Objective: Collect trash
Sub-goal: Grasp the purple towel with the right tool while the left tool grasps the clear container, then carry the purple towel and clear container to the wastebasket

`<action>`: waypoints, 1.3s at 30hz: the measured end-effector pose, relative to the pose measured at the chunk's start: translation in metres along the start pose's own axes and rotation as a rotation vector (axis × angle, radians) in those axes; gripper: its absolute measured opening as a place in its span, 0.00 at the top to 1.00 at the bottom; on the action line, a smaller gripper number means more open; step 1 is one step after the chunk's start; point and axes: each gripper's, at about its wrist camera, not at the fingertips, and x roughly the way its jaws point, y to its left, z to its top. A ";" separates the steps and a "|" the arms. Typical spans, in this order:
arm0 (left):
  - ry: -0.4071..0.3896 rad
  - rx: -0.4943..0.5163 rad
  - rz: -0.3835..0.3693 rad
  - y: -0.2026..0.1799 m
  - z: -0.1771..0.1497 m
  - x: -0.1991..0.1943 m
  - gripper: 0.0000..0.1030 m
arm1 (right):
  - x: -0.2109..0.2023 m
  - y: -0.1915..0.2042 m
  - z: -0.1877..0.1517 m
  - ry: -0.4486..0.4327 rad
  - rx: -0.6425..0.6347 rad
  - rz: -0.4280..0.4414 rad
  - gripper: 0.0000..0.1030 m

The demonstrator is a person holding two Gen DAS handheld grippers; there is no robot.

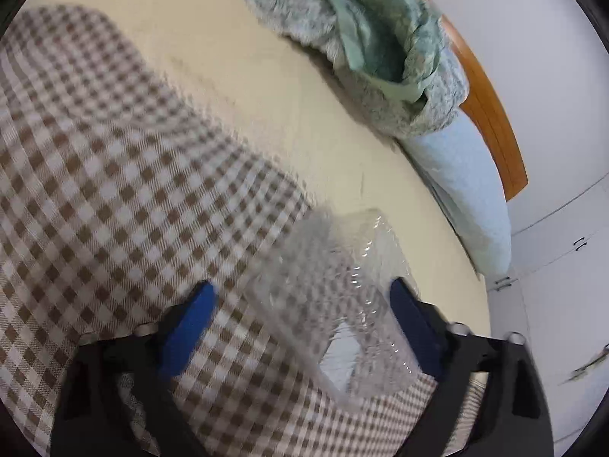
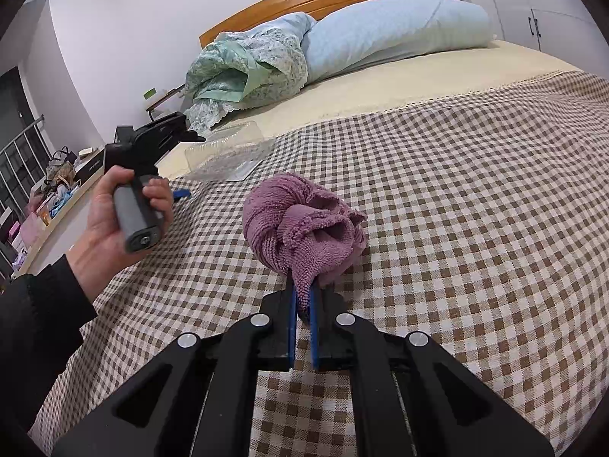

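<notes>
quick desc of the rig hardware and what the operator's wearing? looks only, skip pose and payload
Both grippers, left and right, share one build: black plastic linkage arms with cut-out slots, round silver pivot bolts, and flat blue pads lining the fingers. In the right wrist view the left unit has a grey pistol-style handle below a black body. No cables or markings visible. The operator wears a black sleeve.
</notes>
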 end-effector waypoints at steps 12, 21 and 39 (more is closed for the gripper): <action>-0.058 0.172 0.001 -0.031 -0.026 -0.057 0.43 | 0.003 0.006 -0.001 0.008 -0.027 -0.007 0.95; 0.010 0.375 -0.023 -0.012 -0.059 -0.246 0.46 | 0.003 0.008 -0.001 -0.005 -0.042 -0.028 0.95; -0.220 0.671 -0.088 0.039 -0.237 -0.581 0.46 | -0.252 0.087 -0.146 0.103 -0.117 -0.199 0.95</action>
